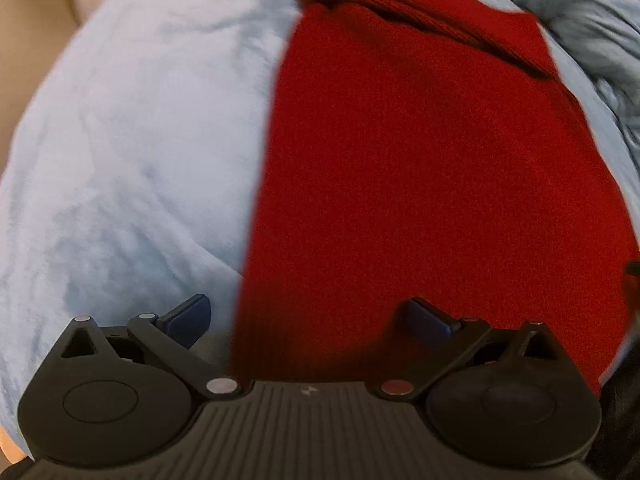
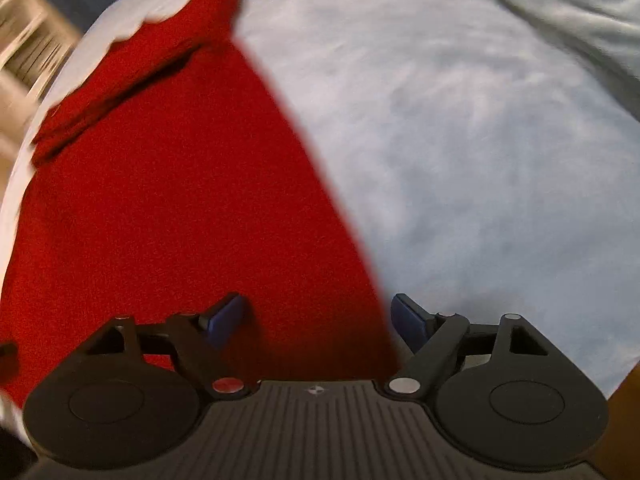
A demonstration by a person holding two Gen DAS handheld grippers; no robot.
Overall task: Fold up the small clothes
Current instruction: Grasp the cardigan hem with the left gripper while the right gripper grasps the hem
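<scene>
A red knitted garment point(image 1: 420, 168) lies spread flat on a light blue blanket point(image 1: 132, 140), with a folded band across its far end. My left gripper point(image 1: 310, 318) is open, its jaws wide apart, straddling the garment's left edge at the near end. The same red garment point(image 2: 180, 200) fills the left half of the right wrist view on the light blue blanket point(image 2: 460, 140). My right gripper point(image 2: 320, 318) is open, straddling the garment's right edge at the near end. Neither gripper holds anything.
A bunched grey-blue blanket point(image 1: 592, 28) lies at the far right in the left wrist view. A pale cloth point(image 2: 568, 4) lies at the far right in the right wrist view. Beige furniture point(image 2: 24, 60) shows blurred at the left edge.
</scene>
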